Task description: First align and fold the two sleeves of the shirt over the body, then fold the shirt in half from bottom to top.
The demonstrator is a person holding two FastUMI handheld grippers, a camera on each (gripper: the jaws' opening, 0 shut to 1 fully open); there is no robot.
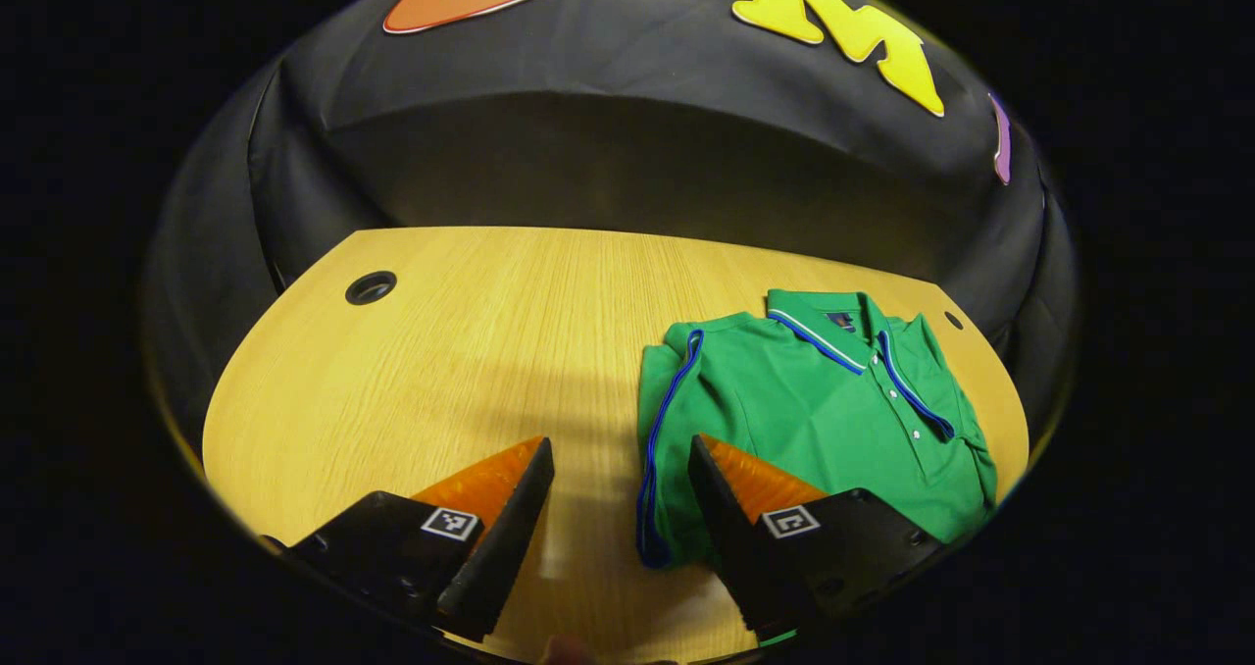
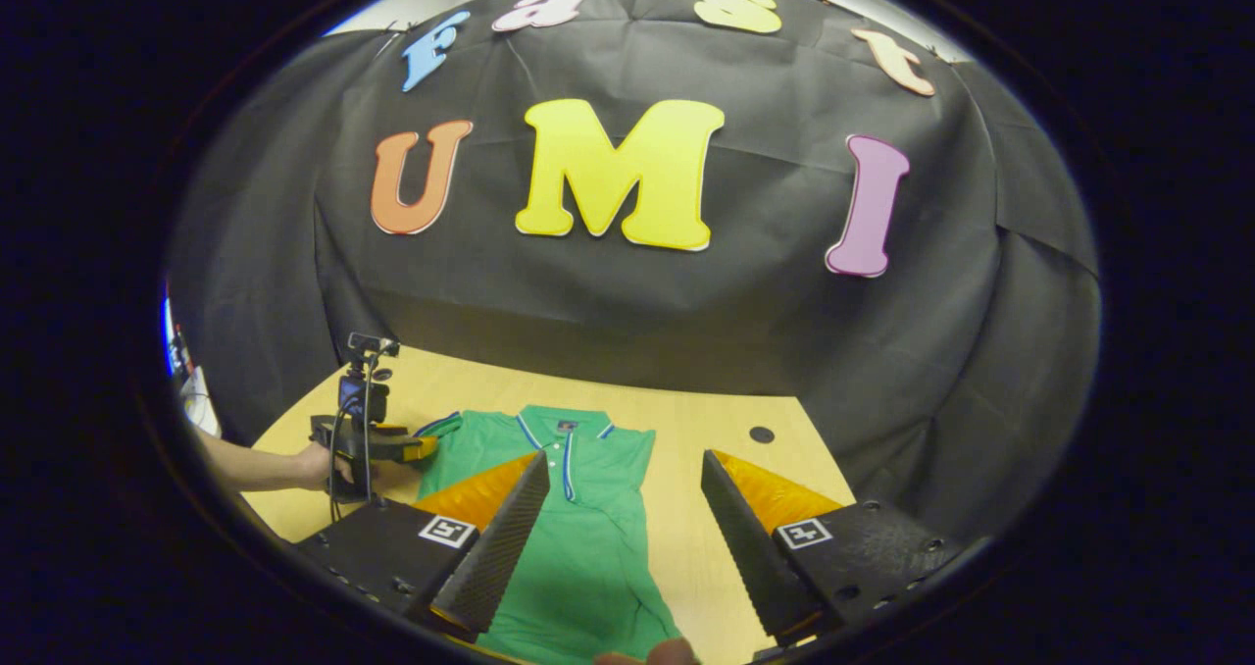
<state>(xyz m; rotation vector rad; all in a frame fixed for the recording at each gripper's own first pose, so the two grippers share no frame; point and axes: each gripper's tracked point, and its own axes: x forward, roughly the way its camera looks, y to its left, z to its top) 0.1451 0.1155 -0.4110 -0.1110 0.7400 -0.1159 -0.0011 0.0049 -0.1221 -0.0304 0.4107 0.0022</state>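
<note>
In the left gripper view, a round dark grommet hole sits in the far left corner of the pale wood worktop. Nearer the camera, the left tongs stand wide apart above bare wood, holding nothing, with a soft shadow on the boards between them. Just right of that gap lies the green polo shirt, flat on the worktop with its blue-trimmed edge running down its left side; the right finger of these tongs overlaps the shirt's near left corner, though whether it touches the cloth cannot be told. The shirt's collar points toward the far edge, the button placket slants down to the right, and a second small hole shows beyond the right shoulder. In the right gripper view, a person's hand reaches in from the left edge, gripping the other gripper with a small camera mounted on its top; its tip lies at the shirt's left shoulder, and whether those fingers are apart or together cannot be made out from here. The shirt runs from its collar down toward the camera. The right tongs are spread wide and empty, the left finger over the shirt's body, the right finger over bare worktop.
</note>
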